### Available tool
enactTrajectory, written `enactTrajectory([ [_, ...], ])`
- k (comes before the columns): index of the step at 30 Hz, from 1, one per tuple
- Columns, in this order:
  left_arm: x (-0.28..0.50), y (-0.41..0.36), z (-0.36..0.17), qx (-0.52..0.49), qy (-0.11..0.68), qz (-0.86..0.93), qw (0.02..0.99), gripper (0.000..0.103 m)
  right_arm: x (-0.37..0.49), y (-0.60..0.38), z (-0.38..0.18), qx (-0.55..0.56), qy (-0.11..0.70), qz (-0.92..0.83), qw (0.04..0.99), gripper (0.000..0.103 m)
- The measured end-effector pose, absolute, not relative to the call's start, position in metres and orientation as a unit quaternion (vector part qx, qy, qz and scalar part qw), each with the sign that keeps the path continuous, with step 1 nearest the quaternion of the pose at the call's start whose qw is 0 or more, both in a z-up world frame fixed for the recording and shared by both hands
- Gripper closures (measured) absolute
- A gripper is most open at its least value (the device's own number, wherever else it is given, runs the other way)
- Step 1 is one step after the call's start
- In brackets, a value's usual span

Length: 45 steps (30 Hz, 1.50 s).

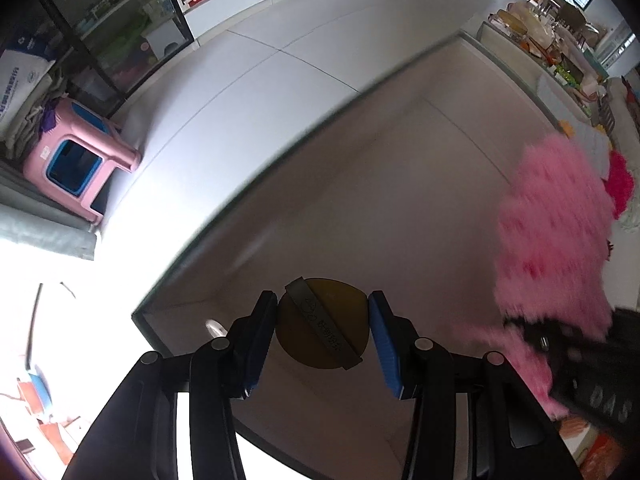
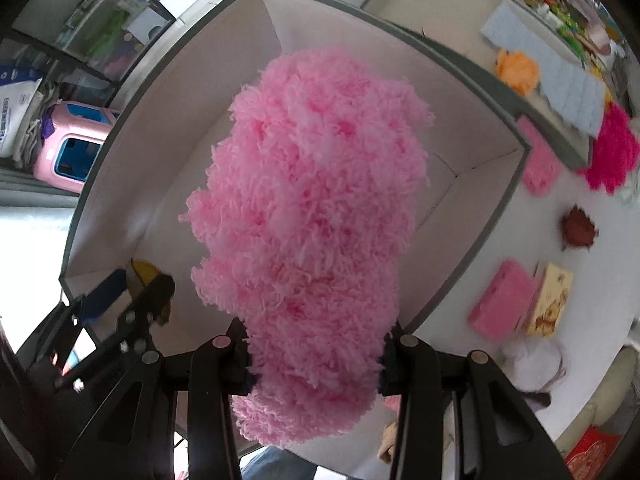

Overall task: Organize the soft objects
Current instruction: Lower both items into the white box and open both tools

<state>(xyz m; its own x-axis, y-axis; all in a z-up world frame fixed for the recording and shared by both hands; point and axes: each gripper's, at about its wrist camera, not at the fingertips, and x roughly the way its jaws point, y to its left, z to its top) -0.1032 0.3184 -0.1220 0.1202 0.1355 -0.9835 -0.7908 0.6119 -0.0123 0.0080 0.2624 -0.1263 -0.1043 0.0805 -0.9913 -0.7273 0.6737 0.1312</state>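
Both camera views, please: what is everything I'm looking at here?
Fluffy pad: one, light pink, held over the box.
Round disc: one, mustard yellow with a grey band, over the box's near corner.
Box: one, grey rim, pale inside.
Fluffy pieces: one magenta, one orange, one dark red, on the table.
Sponges: two, pink, on the table.
Cloth: one, light blue, table's far side.
Stool: one, pink and blue, on the floor.
Left gripper: black, blue pads, holding the disc.
Right gripper: black, holding the pad.
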Motion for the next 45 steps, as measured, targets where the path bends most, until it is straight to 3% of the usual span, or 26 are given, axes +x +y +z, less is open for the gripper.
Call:
enactTrajectory([
  [13,-0.106,0.322,-0.116,-0.260,0.577,0.332,0.699,0.054,-0.025,0.253,-0.143,-0.206,0.711,0.318,0.592,0.058],
  [28,-0.104,0.300,-0.103,-0.310,0.567,0.345,0.680,0.054,-0.006,0.284,-0.104,-0.303,0.590,0.355,0.659,0.058],
  [45,-0.104,0.304,-0.107,-0.314,0.572,0.348,0.673,0.054,-0.009,0.273,-0.097,-0.355,0.566,0.344,0.660,0.057],
])
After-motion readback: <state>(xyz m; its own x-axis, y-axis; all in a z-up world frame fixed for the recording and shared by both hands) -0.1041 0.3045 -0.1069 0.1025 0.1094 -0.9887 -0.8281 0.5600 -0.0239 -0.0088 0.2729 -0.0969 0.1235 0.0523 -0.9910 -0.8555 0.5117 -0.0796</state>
